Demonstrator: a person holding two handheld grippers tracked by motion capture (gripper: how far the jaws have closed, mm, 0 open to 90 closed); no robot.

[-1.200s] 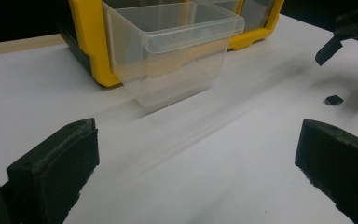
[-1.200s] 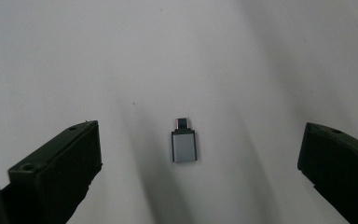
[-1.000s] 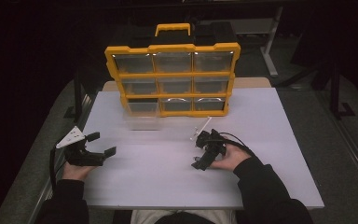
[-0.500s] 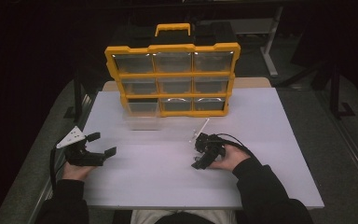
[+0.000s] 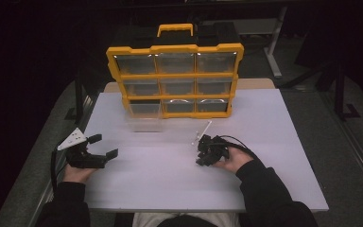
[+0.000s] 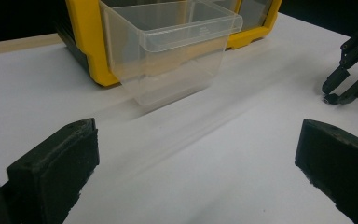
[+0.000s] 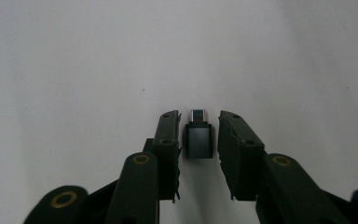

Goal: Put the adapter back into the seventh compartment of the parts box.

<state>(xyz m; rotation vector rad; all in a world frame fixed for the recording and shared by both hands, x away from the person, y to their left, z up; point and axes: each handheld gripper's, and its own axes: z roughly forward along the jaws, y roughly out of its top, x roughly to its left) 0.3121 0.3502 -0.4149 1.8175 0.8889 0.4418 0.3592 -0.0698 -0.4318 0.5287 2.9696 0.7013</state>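
Note:
A small dark adapter with a metal plug point(image 7: 198, 142) lies on the white table, right between the jaws of my right gripper point(image 7: 198, 116). Those jaws have just been closing and now stand narrowly on either side of it, a thin gap still visible at the right pad. In the high view my right gripper point(image 5: 201, 152) rests right of the table's middle, pointing left. At the table's left side my left gripper point(image 5: 105, 145) is wide open with nothing between its jaws point(image 6: 196, 128), facing a clear plastic bin point(image 6: 168, 51).
A yellow organizer point(image 5: 175, 48) with clear drawers stands upright at the back of the table. The clear bin point(image 5: 144, 120) stands in front of its lower left slot. A thin white stick point(image 5: 203, 130) lies just behind my right gripper. The white tabletop point(image 5: 170, 189) spreads toward the front edge.
The right gripper's jaws have narrowed from wide apart to close together. Both hands have stayed in place, and the left gripper looks the same.

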